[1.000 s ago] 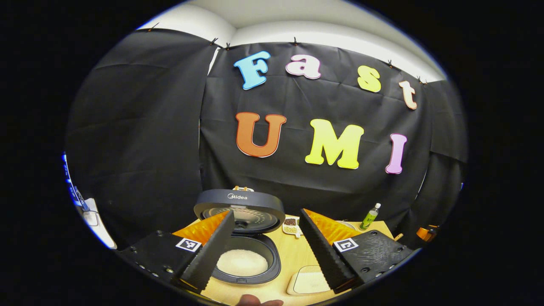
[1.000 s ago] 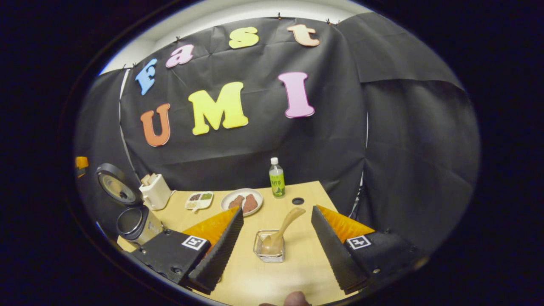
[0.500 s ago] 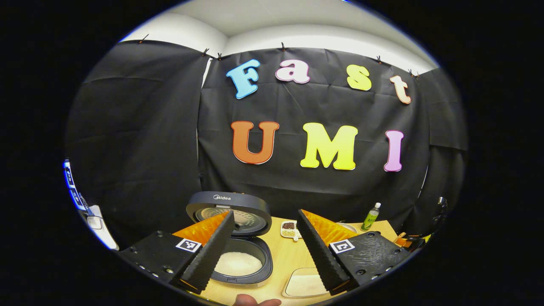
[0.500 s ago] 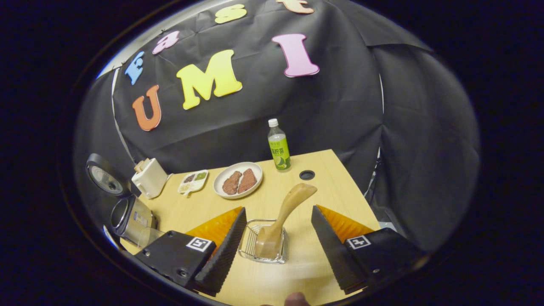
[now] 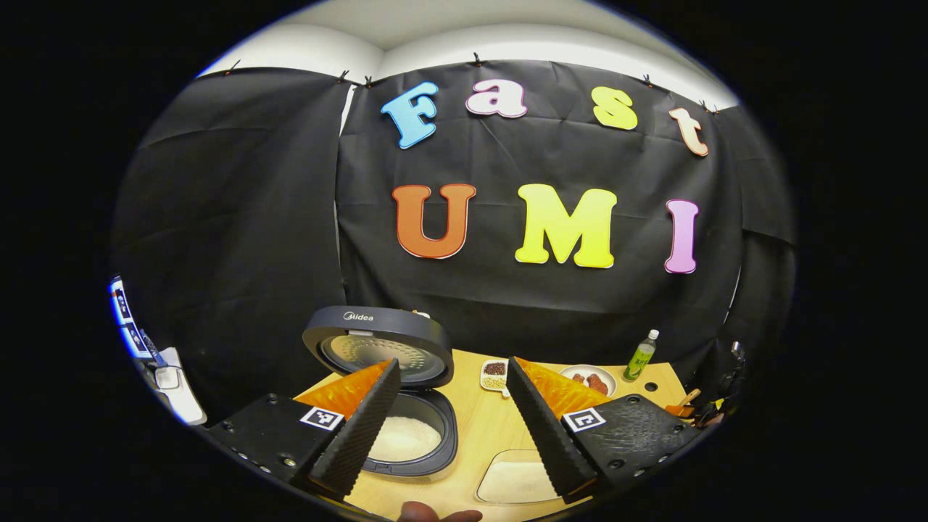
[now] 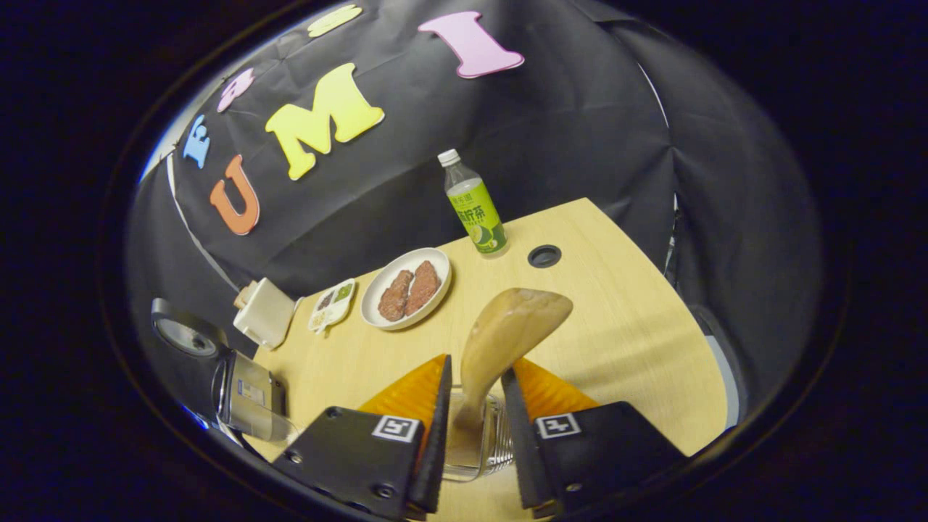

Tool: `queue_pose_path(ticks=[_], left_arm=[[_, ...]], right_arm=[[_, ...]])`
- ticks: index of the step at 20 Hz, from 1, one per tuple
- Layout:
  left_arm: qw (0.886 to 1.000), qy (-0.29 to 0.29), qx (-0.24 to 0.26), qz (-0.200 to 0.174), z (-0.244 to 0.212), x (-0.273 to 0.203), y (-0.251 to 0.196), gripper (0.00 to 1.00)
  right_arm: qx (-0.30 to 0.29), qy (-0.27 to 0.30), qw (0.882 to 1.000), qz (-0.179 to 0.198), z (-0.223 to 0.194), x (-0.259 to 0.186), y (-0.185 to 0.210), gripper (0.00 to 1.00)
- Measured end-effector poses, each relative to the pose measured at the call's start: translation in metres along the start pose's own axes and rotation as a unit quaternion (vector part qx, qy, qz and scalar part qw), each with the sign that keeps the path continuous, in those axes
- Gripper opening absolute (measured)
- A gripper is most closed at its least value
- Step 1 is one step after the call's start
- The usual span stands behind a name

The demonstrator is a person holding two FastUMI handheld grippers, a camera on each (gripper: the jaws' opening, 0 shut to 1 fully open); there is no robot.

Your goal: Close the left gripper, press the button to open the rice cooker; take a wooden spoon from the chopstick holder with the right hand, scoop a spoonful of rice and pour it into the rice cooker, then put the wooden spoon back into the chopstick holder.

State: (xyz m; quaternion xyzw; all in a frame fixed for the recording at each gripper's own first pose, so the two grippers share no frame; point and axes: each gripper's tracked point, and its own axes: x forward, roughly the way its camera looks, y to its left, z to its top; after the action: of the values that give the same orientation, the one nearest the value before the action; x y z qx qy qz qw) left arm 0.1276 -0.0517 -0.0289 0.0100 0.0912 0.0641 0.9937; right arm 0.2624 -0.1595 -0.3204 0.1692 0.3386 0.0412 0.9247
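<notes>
The spoon [image 6: 500, 341] stands tilted in the wire holder [image 6: 482, 449] on the table [image 6: 623, 319]. The right gripper [image 6: 473, 435] has its 2 fingers narrow at both sides of the handle, prob. pressing it. The cooker [image 5: 406, 435] is open w/ rice inside, lid [image 5: 377, 348] up. The left gripper [image 5: 449, 428] hangs wide, holding nothing.

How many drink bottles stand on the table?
1: the green-labelled bottle stands upright at the table's far edge, near the round hole, beyond the plate. Others may be hidden.
</notes>
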Motion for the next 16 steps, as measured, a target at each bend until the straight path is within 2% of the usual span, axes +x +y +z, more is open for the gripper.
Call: queue_pose_path(ticks=[1,3,4,5,9,11,13,16], left_arm=[[1.000,-0.001,-0.002,0.003,0.001,0.000,0.004,0.95],[1.000,-0.003,-0.011,0.005,0.000,-0.002,0.012,0.95],[1.000,-0.003,-0.016,0.004,0.000,-0.003,0.015,0.95],[1.000,-0.004,-0.018,0.003,0.000,-0.005,0.019,0.95],[1.000,-0.014,-0.009,-0.025,-0.004,-0.017,0.032,0.95],[0.999,-0.021,0.004,-0.041,-0.007,-0.024,0.041,0.95],[0.998,-0.034,0.017,-0.055,-0.009,-0.032,0.056,0.95],[0.996,-0.042,0.049,-0.067,-0.020,-0.043,0.084,0.95]], right_arm=[[0.001,0.000,1.000,-0.004,-0.001,-0.002,0.000,0.18],[0.004,0.005,1.000,-0.003,-0.004,-0.009,0.006,0.28],[0.003,0.006,1.000,-0.009,-0.004,-0.011,0.006,0.19],[0.000,0.003,1.000,-0.017,-0.004,-0.015,0.006,0.16],[-0.021,-0.038,0.998,-0.047,0.016,-0.041,0.022,0.09],[-0.039,-0.070,0.994,-0.072,0.031,-0.060,0.035,0.09],[-0.053,-0.087,0.991,-0.091,0.036,-0.080,0.059,0.09],[-0.063,-0.098,0.991,-0.071,0.024,-0.110,0.125,0.08]])
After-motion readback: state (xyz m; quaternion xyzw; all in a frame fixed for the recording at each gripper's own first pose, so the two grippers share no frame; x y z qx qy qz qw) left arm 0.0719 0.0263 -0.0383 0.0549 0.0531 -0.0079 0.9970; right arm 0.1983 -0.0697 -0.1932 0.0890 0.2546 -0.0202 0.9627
